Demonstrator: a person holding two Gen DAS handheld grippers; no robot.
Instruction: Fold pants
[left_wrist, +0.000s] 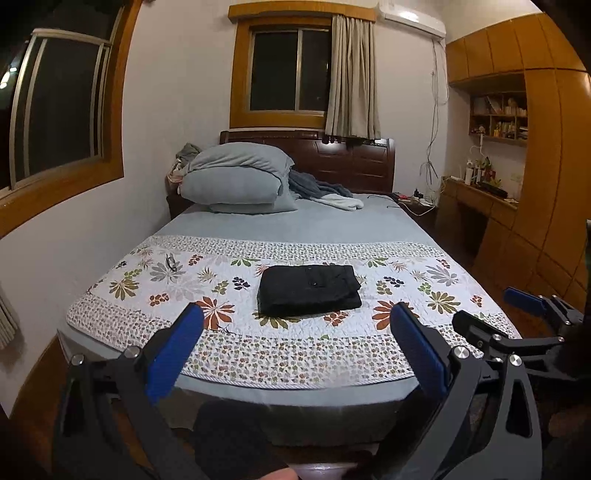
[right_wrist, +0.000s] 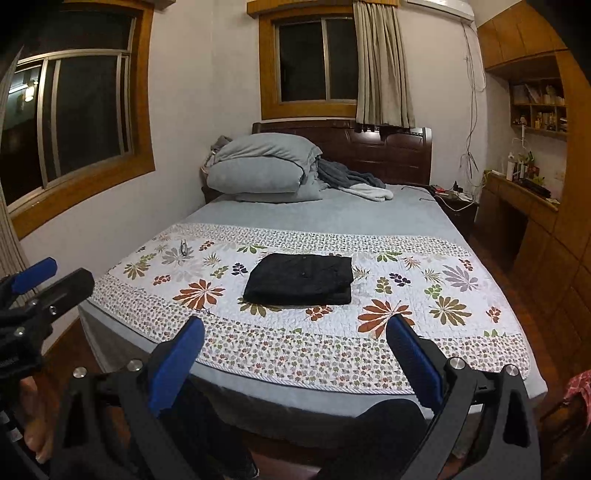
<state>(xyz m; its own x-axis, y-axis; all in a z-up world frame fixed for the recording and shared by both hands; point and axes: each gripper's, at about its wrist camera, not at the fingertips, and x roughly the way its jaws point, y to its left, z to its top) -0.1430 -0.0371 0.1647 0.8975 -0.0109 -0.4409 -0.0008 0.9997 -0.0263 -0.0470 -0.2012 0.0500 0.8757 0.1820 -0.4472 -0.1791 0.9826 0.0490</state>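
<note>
Now pants (left_wrist: 309, 290) folded on quilt (left_wrist: 406, 354).

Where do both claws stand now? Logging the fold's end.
Left claw: open, empty.
Right claw: open, empty; folded black fabric pants lie untouched.

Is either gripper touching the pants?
No, the folded pants lie alone on the quilt, both open grippers held back.

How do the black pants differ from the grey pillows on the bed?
The pants are black, folded flat into a small rectangle, lying on the flowered quilt near the foot. The pillows are pale grey, puffy and bigger, piled up by the headboard. Neither tool touches either.
</note>
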